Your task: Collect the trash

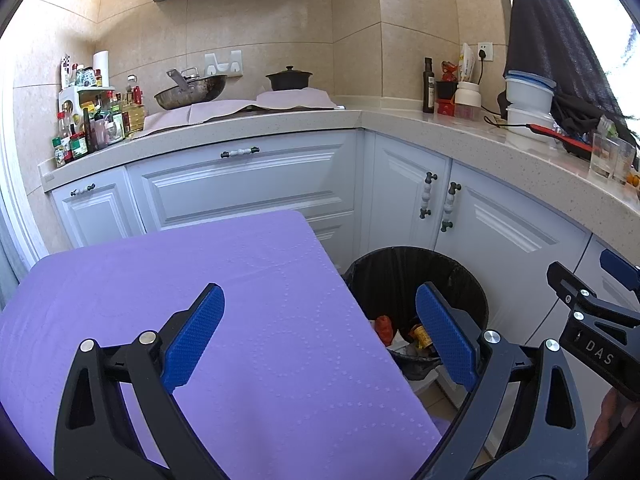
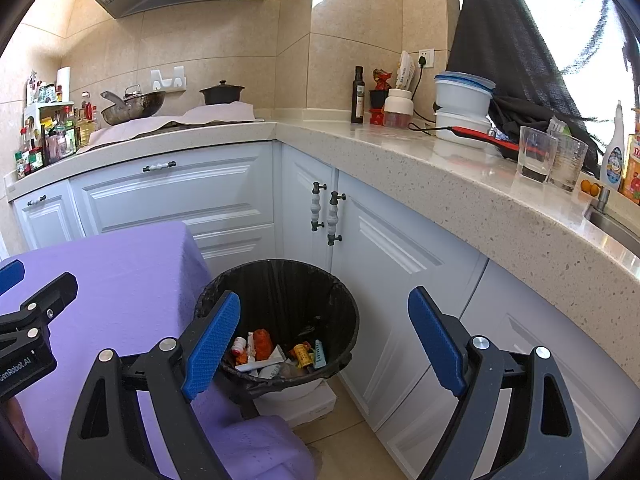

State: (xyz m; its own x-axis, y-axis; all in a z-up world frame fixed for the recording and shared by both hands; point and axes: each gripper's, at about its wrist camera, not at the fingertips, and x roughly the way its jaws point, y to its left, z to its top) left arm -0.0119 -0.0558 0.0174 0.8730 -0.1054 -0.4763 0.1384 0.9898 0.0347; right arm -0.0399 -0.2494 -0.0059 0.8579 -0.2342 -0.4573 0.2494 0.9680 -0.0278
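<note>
The black-lined trash bin (image 2: 280,316) sits on the floor in the cabinet corner, beside the purple-covered table (image 2: 120,300), holding perhaps seven scraps: an orange wrapper (image 2: 262,344), a yellow can (image 2: 302,355), white bits. Both the left gripper (image 1: 320,336) and right gripper (image 2: 324,340) gape wide, empty.

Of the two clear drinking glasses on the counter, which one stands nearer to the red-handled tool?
The left glass, the plain smooth one. The red-handled tool ends just behind it. The other glass has a ribbed wall and stands farther right, toward the sink.
</note>
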